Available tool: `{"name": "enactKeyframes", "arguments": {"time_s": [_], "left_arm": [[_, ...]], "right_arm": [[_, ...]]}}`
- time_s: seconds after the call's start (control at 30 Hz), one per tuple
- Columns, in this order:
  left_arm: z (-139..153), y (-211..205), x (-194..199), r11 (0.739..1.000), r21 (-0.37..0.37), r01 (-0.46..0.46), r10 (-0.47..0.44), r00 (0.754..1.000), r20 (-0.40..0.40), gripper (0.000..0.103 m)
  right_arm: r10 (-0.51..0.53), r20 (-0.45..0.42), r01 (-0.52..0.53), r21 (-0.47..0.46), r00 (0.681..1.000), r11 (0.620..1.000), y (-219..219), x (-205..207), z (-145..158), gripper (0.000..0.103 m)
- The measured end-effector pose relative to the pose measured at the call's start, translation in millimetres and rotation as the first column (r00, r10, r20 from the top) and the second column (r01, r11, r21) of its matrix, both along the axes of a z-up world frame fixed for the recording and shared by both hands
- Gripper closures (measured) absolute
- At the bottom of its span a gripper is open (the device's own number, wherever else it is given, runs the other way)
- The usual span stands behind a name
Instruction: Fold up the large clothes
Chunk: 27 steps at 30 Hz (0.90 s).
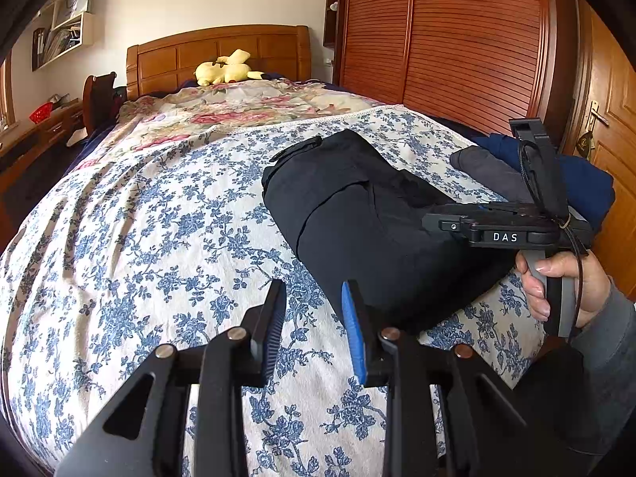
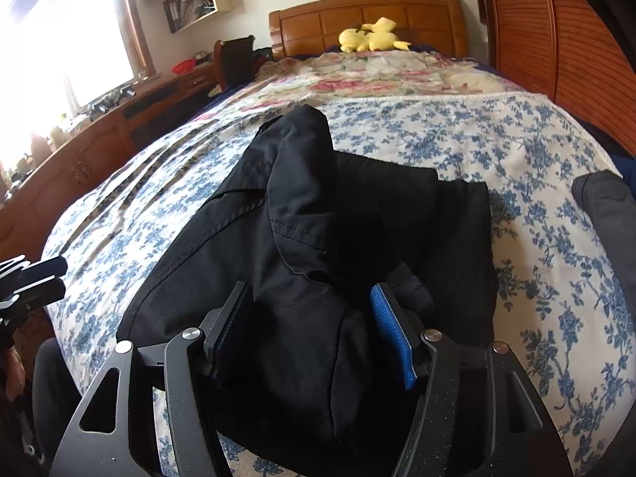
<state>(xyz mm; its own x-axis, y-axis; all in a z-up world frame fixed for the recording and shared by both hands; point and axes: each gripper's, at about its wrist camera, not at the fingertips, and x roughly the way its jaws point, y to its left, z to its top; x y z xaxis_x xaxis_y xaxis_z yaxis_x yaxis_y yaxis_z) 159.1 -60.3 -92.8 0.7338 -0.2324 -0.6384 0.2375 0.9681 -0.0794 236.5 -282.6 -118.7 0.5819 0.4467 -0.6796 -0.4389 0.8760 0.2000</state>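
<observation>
My left gripper [image 1: 314, 330]: jaws parted, nothing between them, hovering low. My right gripper [image 2: 314, 330]: jaws spread wide, dark cloth bunched between the pads, no visible pinch. My right hand [image 1: 564, 290]: fingers wrapped round its grey handle.

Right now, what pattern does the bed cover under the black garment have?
The bed cover has blue flowers on white, clearest in the left wrist view.

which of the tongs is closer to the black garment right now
The right tongs. Their jaws straddle a raised bunch of the black garment, touching it, though the grip isn't clear. The left tongs are open over the floral bedspread, just beside the garment's near edge.
</observation>
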Motion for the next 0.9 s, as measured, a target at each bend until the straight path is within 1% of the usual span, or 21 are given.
{"name": "enactKeyframes", "arguments": {"time_s": [0.07,0.1,0.13,0.17,0.2,0.23,0.27,0.37,0.47,0.57,0.67,0.7,0.73,0.77,0.8,0.9], "left_arm": [[-1.5,0.5,-0.2,1.0,-0.001,-0.001,0.001,1.0,-0.003,0.076],[-2.6,0.9,-0.2,1.0,0.0,-0.002,0.002,1.0,-0.006,0.076],[-3.5,1.4,-0.1,1.0,0.0,-0.002,0.002,1.0,-0.007,0.076],[-4.3,1.9,0.1,1.0,0.0,-0.003,0.003,1.0,-0.009,0.076],[-5.3,2.5,0.4,1.0,-0.002,-0.004,0.004,1.0,-0.01,0.076],[-5.9,2.8,0.6,1.0,-0.004,-0.005,0.005,1.0,-0.011,0.076],[-6.5,3.3,1.0,1.0,-0.007,-0.006,0.006,1.0,-0.012,0.076],[-8.3,2.5,1.7,1.0,-0.01,-0.003,0.003,1.0,-0.015,0.076],[-10.3,1.2,1.5,1.0,-0.007,0.003,-0.003,1.0,-0.018,0.076],[-11.2,1.0,1.7,1.0,-0.007,0.004,-0.004,1.0,-0.019,0.076],[-11.0,1.4,1.5,1.0,-0.012,0.004,-0.004,1.0,-0.018,0.076],[-10.9,1.6,1.1,1.0,-0.014,0.004,-0.005,1.0,-0.017,0.076],[-10.8,1.8,0.9,1.0,-0.015,0.005,-0.005,1.0,-0.016,0.076],[-10.9,1.8,0.6,1.0,-0.016,0.005,-0.006,1.0,-0.015,0.076],[-10.8,2.0,0.5,1.0,-0.017,0.006,-0.006,1.0,-0.015,0.076],[-10.2,1.3,0.6,1.0,-0.022,0.007,-0.008,1.0,-0.012,0.076]], "right_arm": [[0.016,-0.01,-0.016,0.019,1.0,1.0,0.9,-0.5,-0.5,0.041],[0.032,-0.01,-0.031,0.033,0.999,0.999,1.6,-1.3,-0.2,0.051],[0.046,-0.01,-0.046,0.049,0.999,0.998,2.5,-2.9,0.5,0.057],[0.066,-0.006,-0.065,0.078,0.998,0.995,2.7,-5.3,2.3,0.074],[0.08,-0.003,-0.079,0.092,0.997,0.993,3.6,-7.2,4.3,0.085],[0.096,0.013,-0.097,0.101,0.995,0.99,4.4,-11.0,8.5,0.087],[0.103,0.047,-0.107,0.105,0.994,0.989,4.2,-16.6,15.3,0.089],[0.089,0.11,-0.103,0.123,0.99,0.987,-0.9,-27.9,31.6,0.092],[0.049,0.17,-0.073,0.141,0.984,0.987,-15.8,-40.0,48.6,0.094],[0.0,0.202,-0.028,0.132,0.979,0.991,-34.1,-47.1,57.9,0.094],[-0.066,0.19,0.041,0.129,0.979,0.991,-57.5,-51.1,59.3,0.094],[-0.091,0.184,0.07,0.119,0.979,0.99,-65.3,-51.5,58.1,0.094],[-0.117,0.182,0.103,0.085,0.976,0.991,-70.1,-51.9,55.2,0.094],[-0.146,0.181,0.144,0.022,0.973,0.989,-73.0,-51.2,49.8,0.094],[-0.159,0.172,0.165,-0.017,0.972,0.986,-75.7,-49.1,44.9,0.094],[-0.161,0.109,0.17,-0.074,0.981,0.983,-76.2,-39.3,26.9,0.094]]}}
